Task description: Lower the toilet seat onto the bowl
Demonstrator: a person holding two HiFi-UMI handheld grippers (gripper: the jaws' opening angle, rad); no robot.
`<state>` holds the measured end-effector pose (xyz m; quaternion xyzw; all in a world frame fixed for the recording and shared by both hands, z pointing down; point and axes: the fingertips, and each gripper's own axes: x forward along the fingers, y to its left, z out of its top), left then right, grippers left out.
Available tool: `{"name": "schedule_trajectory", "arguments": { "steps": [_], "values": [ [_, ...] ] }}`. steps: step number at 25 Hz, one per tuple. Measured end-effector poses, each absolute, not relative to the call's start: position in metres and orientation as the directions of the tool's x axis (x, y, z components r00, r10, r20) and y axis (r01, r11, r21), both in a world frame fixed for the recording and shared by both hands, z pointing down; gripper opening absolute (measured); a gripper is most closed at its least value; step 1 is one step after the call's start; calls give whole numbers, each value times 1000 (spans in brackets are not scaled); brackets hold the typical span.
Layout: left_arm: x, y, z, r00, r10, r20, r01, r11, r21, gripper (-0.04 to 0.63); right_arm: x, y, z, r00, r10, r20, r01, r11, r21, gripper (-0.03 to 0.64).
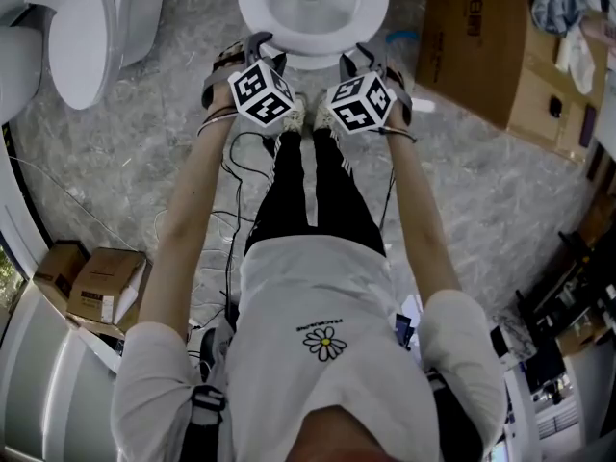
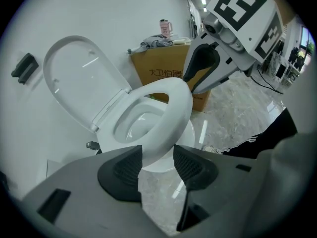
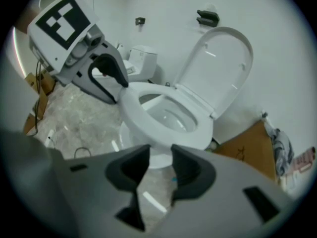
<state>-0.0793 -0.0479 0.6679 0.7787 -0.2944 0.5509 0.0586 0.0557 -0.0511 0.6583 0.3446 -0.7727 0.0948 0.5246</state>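
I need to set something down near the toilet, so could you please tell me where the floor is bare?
Bare marble lies between the toilet and the spare toilet at left, and between the person's legs and the cardboard box at right. Crowded: cables beside the legs, small boxes lower left.

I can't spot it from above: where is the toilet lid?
In the right gripper view the lid stands raised at the upper right, hinged behind the seat, with the white wall behind it.
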Motion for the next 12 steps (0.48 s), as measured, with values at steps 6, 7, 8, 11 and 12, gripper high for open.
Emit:
{"name": "schedule_trajectory", "arguments": {
  "steps": [6,7,8,11,12],
  "values": [
    [-79,-32,703,213,-350,912,-528,-827,-194,215,57,-37,692,-206,-394,896,-648,741,177,144],
    [-79,-30,709,212,-343,915,-530,-827,-187,215,57,-35,698,-204,-388,899,-649,741,172,140],
    [-79,-28,714,211,-336,918,-532,-827,-180,213,57,-33,703,-202,-381,902,-648,742,169,137],
    [-80,-22,731,209,-311,927,-534,-830,-158,213,57,-27,720,-192,-363,912,-641,750,164,126],
    [-80,-21,737,208,-303,930,-532,-833,-152,213,57,-26,727,-187,-357,915,-637,754,164,123]
  ]
}}
